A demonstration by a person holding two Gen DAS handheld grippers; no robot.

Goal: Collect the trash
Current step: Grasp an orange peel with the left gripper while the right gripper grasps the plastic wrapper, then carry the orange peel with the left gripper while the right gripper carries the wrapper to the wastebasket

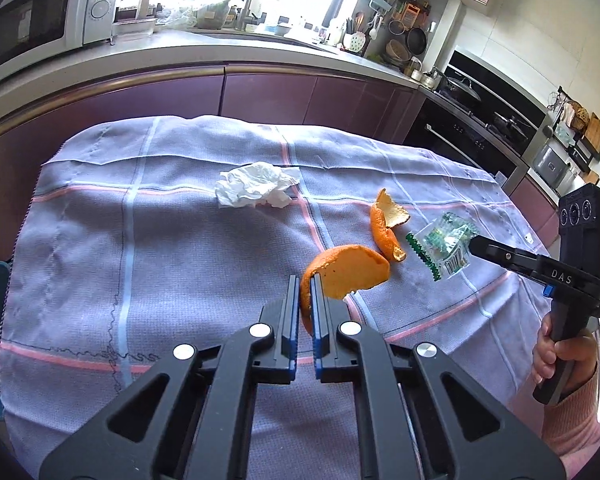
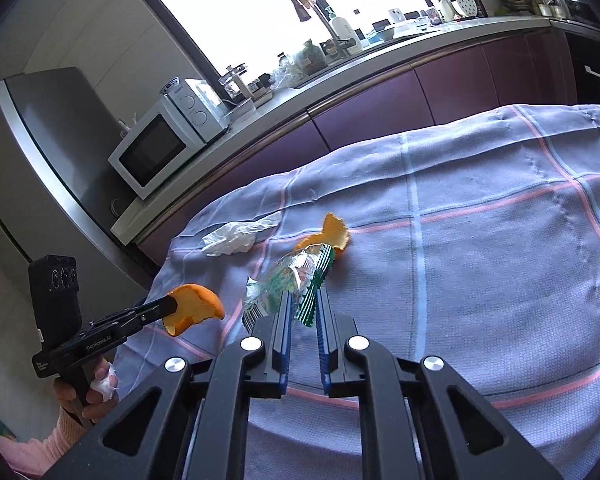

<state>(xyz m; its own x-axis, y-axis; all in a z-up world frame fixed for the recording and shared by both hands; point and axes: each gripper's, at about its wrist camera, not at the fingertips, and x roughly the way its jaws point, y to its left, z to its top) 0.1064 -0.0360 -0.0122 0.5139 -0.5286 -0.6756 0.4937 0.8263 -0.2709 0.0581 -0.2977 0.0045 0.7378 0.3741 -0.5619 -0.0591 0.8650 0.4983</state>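
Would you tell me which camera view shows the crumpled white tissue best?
The left wrist view: the crumpled white tissue lies open and unobstructed on the checked cloth. The right wrist view shows it smaller and flatter, off toward the cloth's far-left edge.

A curved orange peel piece (image 1: 350, 270) hangs clear of the cloth. At its 2 o'clock lies a second peel (image 1: 386, 228); at 3, a crinkled green-edged wrapper (image 1: 446, 246); at 11, a crumpled white tissue (image 1: 256, 186).

Left hand-held gripper (image 1: 305, 280) pinched tight, angled downward; right hand-held gripper (image 2: 305, 294) likewise clamped.
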